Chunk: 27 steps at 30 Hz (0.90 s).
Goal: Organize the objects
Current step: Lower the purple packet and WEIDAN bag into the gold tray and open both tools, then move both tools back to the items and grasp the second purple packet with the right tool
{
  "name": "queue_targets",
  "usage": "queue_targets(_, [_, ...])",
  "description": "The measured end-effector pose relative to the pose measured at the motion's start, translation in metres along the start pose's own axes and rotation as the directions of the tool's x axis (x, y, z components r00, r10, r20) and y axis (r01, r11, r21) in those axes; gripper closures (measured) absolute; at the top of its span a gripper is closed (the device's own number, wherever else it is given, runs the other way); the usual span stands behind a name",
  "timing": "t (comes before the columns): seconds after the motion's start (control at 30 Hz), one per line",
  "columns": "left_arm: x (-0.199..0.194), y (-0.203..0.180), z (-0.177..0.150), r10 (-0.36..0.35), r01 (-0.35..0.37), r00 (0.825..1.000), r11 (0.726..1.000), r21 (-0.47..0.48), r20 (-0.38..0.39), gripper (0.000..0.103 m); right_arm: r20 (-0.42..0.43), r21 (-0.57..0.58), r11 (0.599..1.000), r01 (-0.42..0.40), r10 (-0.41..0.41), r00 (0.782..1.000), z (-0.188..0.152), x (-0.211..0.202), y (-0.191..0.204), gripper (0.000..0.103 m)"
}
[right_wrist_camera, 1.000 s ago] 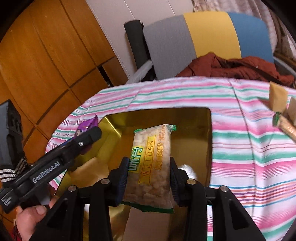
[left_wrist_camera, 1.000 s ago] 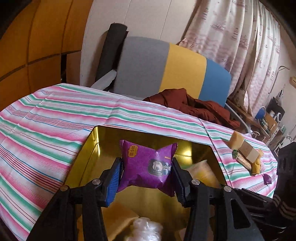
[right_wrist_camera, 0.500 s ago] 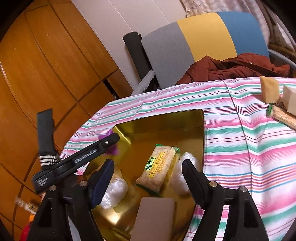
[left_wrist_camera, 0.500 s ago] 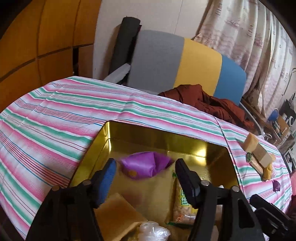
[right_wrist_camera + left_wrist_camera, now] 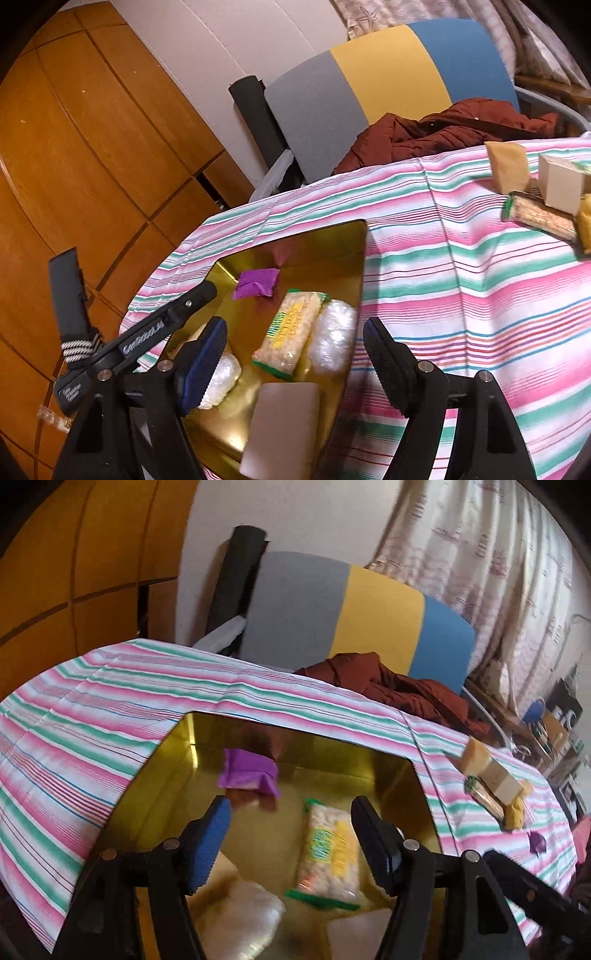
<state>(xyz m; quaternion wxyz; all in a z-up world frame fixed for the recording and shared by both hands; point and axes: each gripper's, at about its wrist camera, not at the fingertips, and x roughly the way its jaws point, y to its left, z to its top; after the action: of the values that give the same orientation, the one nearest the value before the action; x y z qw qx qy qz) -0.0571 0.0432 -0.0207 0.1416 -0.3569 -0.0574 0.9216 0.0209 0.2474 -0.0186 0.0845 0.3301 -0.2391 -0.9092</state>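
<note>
Striped tablecloth (image 5: 461,258), gold tin (image 5: 177,749), both tools spread empty, white block (image 5: 284,421) clear only from right

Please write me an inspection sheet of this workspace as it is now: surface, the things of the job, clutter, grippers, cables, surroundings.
Surface: striped cloth over the table.
Job's things: gold tin holds a purple packet, a cracker pack, two clear wrapped lumps and a pale block.
Clutter: unsorted snacks lie on the cloth to the right of the tin, including a tan wedge, a white box and a long bar.
Grippers: left gripper and right gripper both have open jaws, empty, above the tin.
Cables: nothing seen.
Surroundings: tricolour chair with a brown jacket, wood panels, curtain.
</note>
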Motion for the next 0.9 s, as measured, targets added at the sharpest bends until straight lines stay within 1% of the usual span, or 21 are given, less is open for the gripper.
queue_targets(0.1, [-0.004, -0.018, -0.009, -0.019, 0.019, 1.000, 0.999, 0.046, -0.002, 0.035, 0.012, 0.010, 1.000, 0.021, -0.021, 1.000, 0.000, -0.008, -0.010, 0.026])
queue_targets(0.23, [-0.008, -0.045, -0.023, -0.070, 0.072, 0.997, 0.991, 0.108, -0.023, 0.034, 0.021, 0.031, 0.998, 0.050, -0.050, 0.999, 0.001, -0.017, -0.028, 0.026])
queue_targets(0.37, [-0.012, -0.069, -0.033, -0.119, 0.123, 0.992, 0.982, 0.144, -0.040, 0.035, 0.028, 0.061, 0.995, 0.075, -0.077, 0.997, 0.001, -0.027, -0.046, 0.026])
queue_targets(0.5, [-0.016, -0.090, -0.042, -0.172, 0.180, 0.983, 0.970, 0.162, -0.064, 0.035, 0.031, 0.075, 0.992, 0.097, -0.100, 0.995, -0.001, -0.035, -0.061, 0.026])
queue_targets(0.67, [-0.020, -0.113, -0.051, -0.193, 0.206, 0.978, 0.954, 0.216, -0.080, 0.035, 0.034, 0.098, 0.986, 0.135, -0.139, 0.990, -0.006, -0.045, -0.083, 0.026])
queue_targets(0.77, [-0.020, -0.125, -0.056, -0.199, 0.216, 0.976, 0.945, 0.246, -0.092, 0.035, 0.028, 0.114, 0.978, 0.175, -0.179, 0.983, -0.009, -0.053, -0.099, 0.026])
queue_targets(0.87, [-0.021, -0.136, -0.061, -0.213, 0.233, 0.972, 0.937, 0.262, -0.102, 0.035, 0.031, 0.126, 0.967, 0.220, -0.225, 0.974, -0.011, -0.064, -0.120, 0.026])
queue_targets(0.9, [-0.021, -0.139, -0.062, -0.218, 0.239, 0.970, 0.934, 0.265, -0.106, 0.035, 0.037, 0.129, 0.960, 0.247, -0.254, 0.967, -0.011, -0.070, -0.129, 0.026])
